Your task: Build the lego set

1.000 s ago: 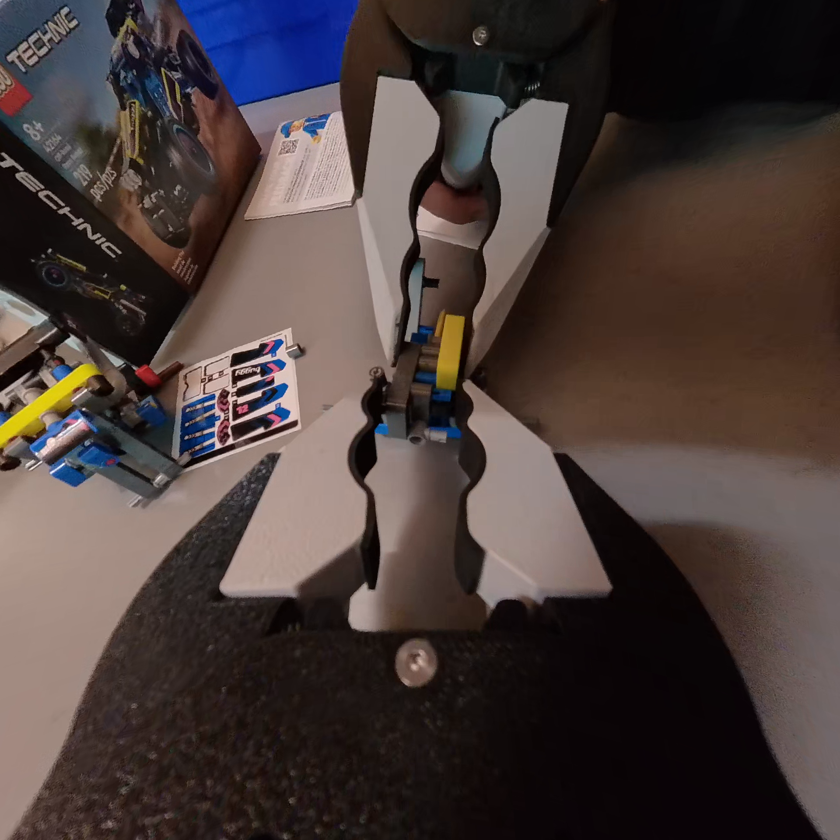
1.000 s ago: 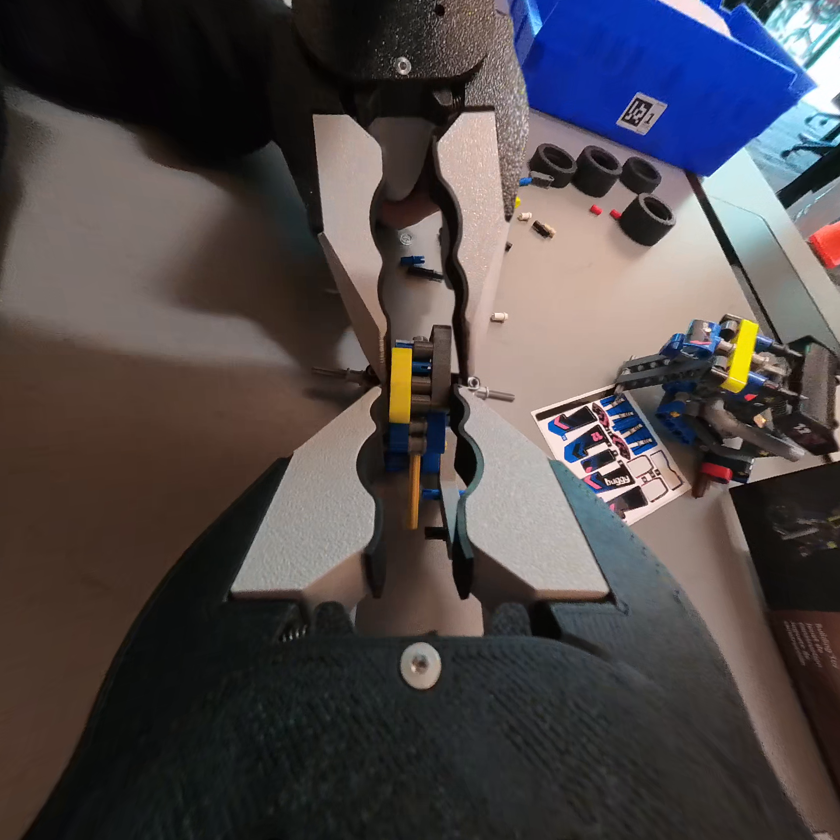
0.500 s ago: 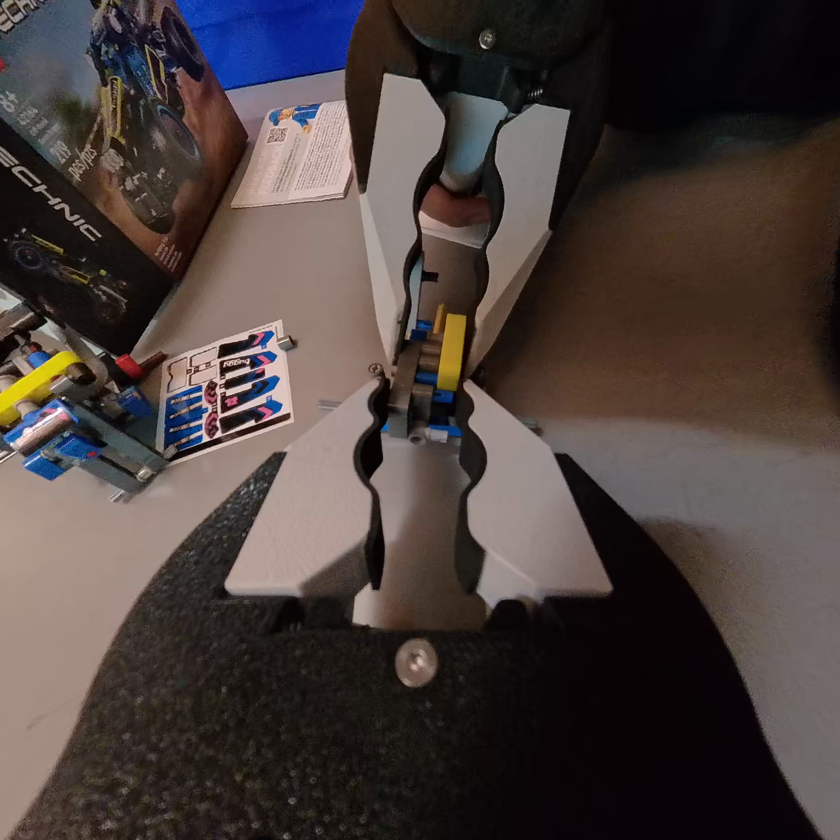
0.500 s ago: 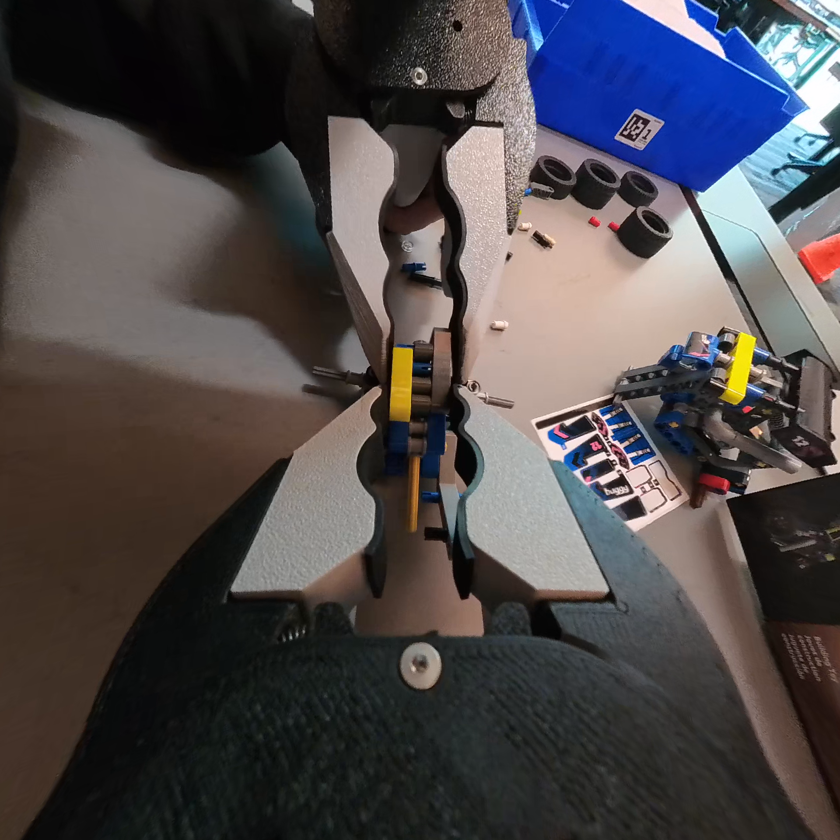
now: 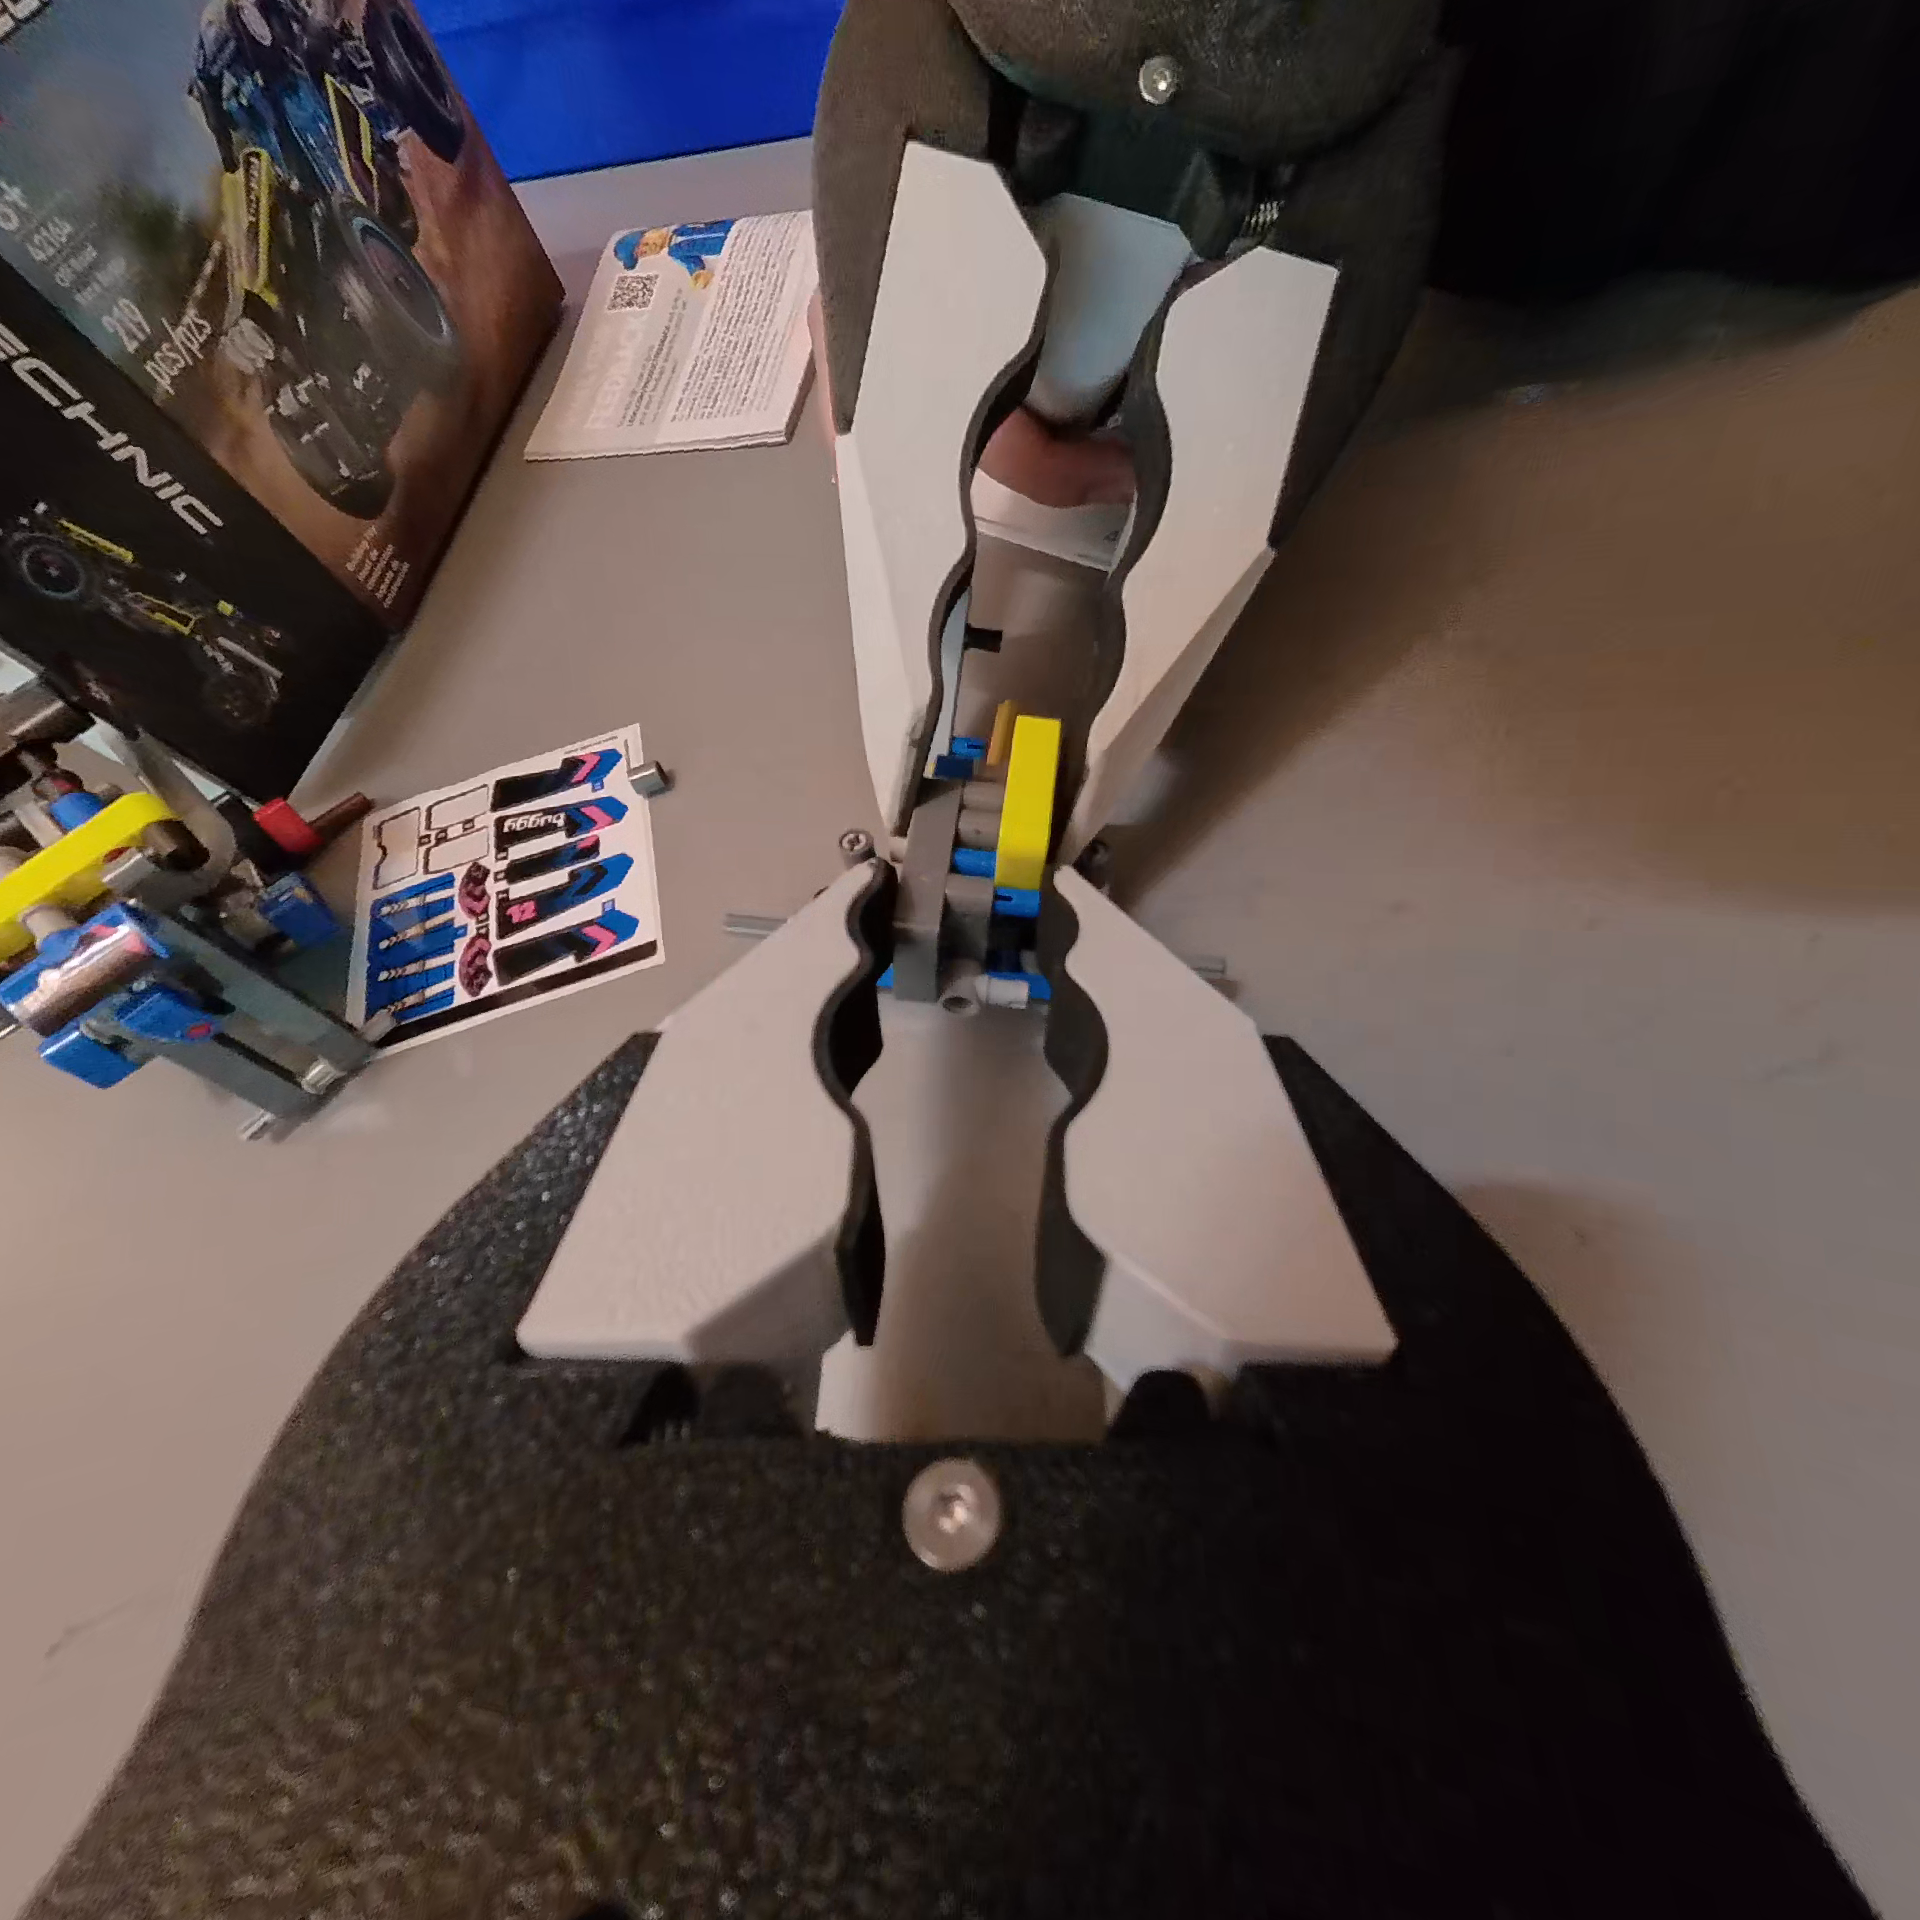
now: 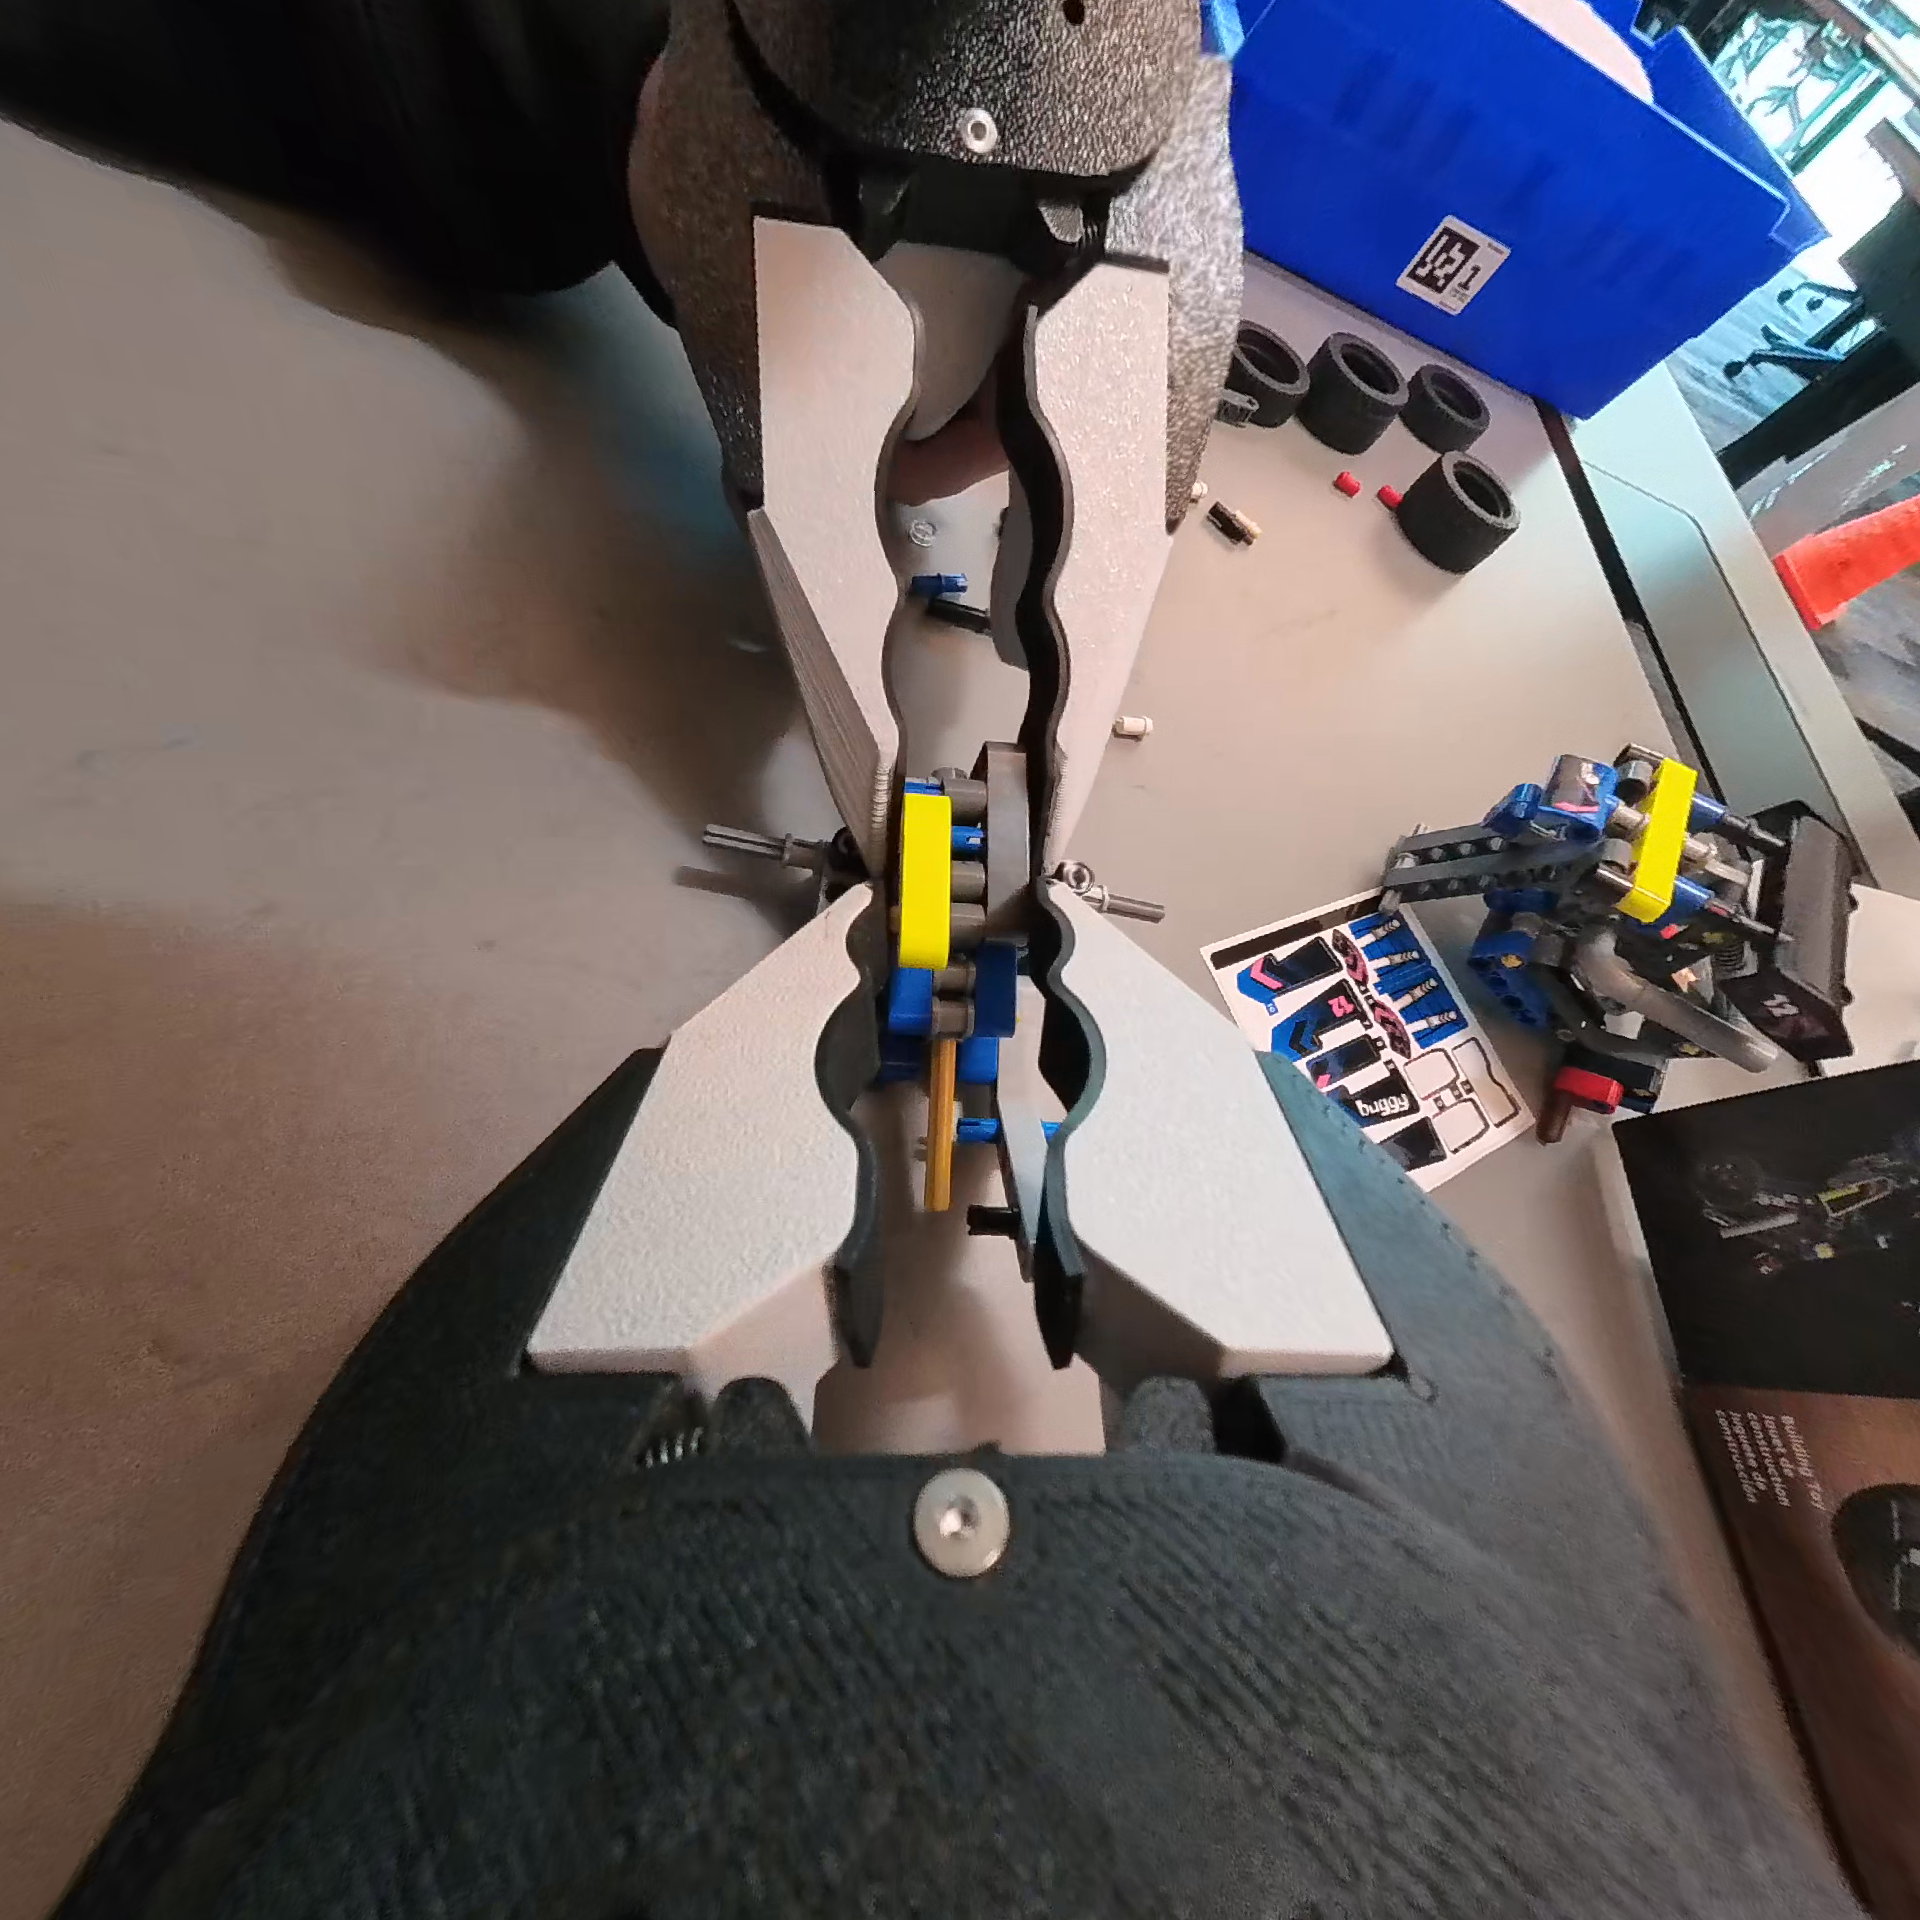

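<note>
A small lego assembly (image 5: 1023,821) of a yellow beam, blue pins and grey beams is held between both grippers above the grey table. My left gripper (image 5: 966,909) is shut on its near end. My right gripper (image 5: 992,810) comes in from the top, tip to tip with the left, and is shut on the far end. In the right wrist view the assembly (image 6: 925,894) sits in my right gripper (image 6: 956,909), with a tan axle and blue pins between the fingers. The left gripper (image 6: 966,821) meets it from above.
A partly built blue and grey chassis (image 5: 135,935) (image 6: 1621,904) stands by a sticker sheet (image 5: 509,894) (image 6: 1361,1029). The set's box (image 5: 208,364), a leaflet (image 5: 686,332), black tyres (image 6: 1351,395), a blue bin (image 6: 1455,156), a dark booklet (image 6: 1787,1247) and loose pins (image 6: 945,597) lie around. Left and right tips are no more than a few centimetres apart.
Both grippers keep their hold on the assembly. The pair has shifted and tilted slightly, so the table things have drifted a little in both views.
</note>
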`<action>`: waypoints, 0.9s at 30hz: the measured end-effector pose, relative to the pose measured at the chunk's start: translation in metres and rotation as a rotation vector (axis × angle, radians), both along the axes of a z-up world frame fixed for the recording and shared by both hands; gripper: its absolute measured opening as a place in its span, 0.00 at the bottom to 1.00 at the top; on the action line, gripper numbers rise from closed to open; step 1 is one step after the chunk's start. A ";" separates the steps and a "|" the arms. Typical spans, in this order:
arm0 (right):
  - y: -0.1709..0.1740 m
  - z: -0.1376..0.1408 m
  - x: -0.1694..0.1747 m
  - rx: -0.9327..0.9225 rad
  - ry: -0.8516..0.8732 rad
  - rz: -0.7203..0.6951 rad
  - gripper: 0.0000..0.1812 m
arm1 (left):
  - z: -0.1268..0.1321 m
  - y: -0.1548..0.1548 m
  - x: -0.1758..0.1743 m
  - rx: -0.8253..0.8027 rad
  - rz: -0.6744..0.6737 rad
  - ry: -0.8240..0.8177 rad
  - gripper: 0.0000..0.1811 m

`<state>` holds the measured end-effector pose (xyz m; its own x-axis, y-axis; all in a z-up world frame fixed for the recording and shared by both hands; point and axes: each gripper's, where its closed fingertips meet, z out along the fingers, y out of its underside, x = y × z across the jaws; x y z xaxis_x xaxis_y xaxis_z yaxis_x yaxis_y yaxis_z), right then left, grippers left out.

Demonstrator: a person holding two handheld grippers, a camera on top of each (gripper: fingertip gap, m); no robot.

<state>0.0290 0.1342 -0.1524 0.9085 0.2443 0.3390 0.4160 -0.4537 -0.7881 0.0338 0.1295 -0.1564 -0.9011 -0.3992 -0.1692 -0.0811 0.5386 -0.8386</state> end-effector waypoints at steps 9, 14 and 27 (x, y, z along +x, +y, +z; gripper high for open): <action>0.001 -0.001 0.002 0.036 0.062 -0.007 0.14 | 0.000 0.001 0.001 -0.022 0.005 0.032 0.13; -0.001 0.000 0.003 0.032 0.045 -0.018 0.18 | -0.004 0.005 -0.003 -0.033 -0.005 0.122 0.15; -0.005 0.007 0.002 0.013 -0.287 -0.017 0.15 | -0.005 0.008 -0.003 -0.030 -0.010 0.123 0.18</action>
<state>0.0314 0.1297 -0.1451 0.7790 0.2240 0.5857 0.6153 -0.4531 -0.6450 0.0304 0.1376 -0.1610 -0.9182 -0.3936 -0.0452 -0.1792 0.5144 -0.8386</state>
